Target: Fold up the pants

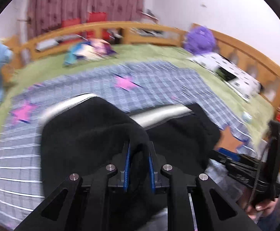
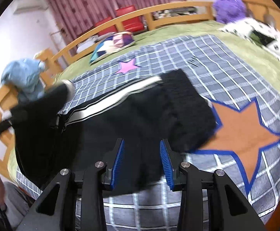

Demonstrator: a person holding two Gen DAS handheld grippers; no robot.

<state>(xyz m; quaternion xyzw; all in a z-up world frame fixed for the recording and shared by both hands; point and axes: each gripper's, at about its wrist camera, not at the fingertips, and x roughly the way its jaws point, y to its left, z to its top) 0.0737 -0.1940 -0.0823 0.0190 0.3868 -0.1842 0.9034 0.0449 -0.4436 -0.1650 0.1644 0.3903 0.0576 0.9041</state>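
Black pants (image 1: 86, 134) with white side stripes (image 2: 109, 100) lie across a grey plaid blanket (image 2: 207, 61) on the bed. My left gripper (image 1: 139, 154) is shut on a fold of the black cloth, which bulges up between its blue pads (image 1: 128, 163). From the right wrist view that gripper (image 2: 12, 116) holds a lifted part of the pants at the far left. My right gripper (image 2: 142, 157) has black cloth filling the gap between its blue pads (image 2: 166, 163), with the jaws part way apart. The picture is blurred by motion.
A green sheet (image 1: 149, 52) covers the bed inside a wooden rail (image 2: 120, 19). On it lie a colourful pillow (image 2: 113, 44), a purple plush (image 2: 228, 5), a white spotted cloth (image 1: 228, 71) and a blue garment (image 2: 24, 75) over the rail. An orange star patch (image 2: 242, 127) marks the blanket.
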